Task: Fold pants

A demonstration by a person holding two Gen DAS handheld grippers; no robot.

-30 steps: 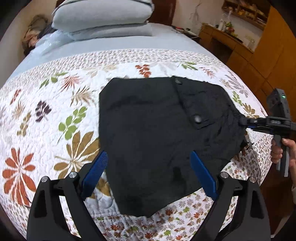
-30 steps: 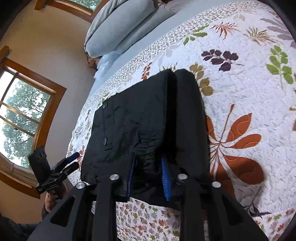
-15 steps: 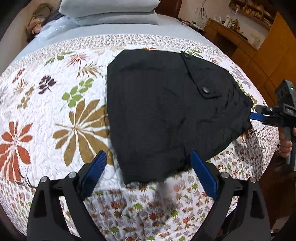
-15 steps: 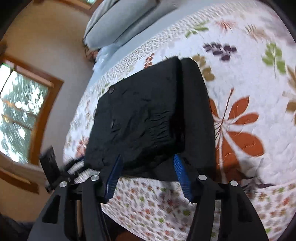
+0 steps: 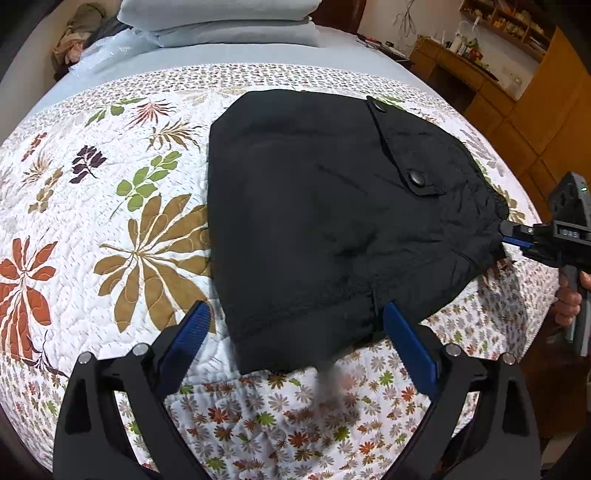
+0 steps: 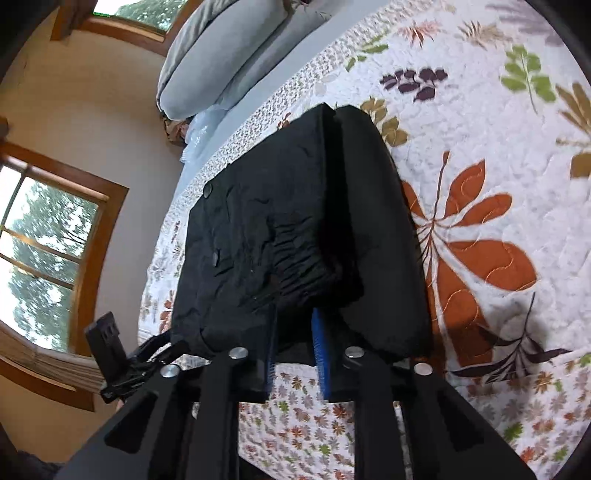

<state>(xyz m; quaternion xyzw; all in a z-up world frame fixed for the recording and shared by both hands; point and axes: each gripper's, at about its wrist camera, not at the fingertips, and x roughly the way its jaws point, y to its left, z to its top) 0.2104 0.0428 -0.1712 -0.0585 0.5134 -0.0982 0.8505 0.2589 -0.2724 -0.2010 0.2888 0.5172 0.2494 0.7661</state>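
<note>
A: Setting, left wrist view? 
B: Bedroom. Bed covered by a white leaf-print quilt (image 5: 122, 206); grey pillows (image 5: 221, 18) stacked at the head, wooden cabinets (image 5: 517, 96) along the right wall.

A: Task item? 
B: Folded black pants (image 5: 332, 221) lying flat on the quilt, near the foot edge, toward its right side. Two snap buttons (image 5: 416, 178) show on a pocket flap.

A: Left gripper? 
B: Left gripper (image 5: 295, 332) released, blue fingers (image 5: 408, 345) spread wide. They straddle the pants' near corner; whether they touch the cloth, I cannot tell.

A: Right gripper, same view? 
B: Right gripper (image 5: 508, 234) at the pants' right edge, fingers narrowed onto the fabric, a hand (image 5: 570, 299) on its handle.

A: Right wrist view? 
B: Windows (image 6: 40, 258) with wooden frames on a beige wall. Right gripper (image 6: 295, 347) clenched on the gathered waistband edge of the pants (image 6: 280, 229); cloth sits between the blue pads (image 6: 318, 354). Two folded layers are visible, a crease running away from the camera. Left gripper (image 6: 168, 345) appears at lower left by the pants' far corner, its state unclear from here.
</note>
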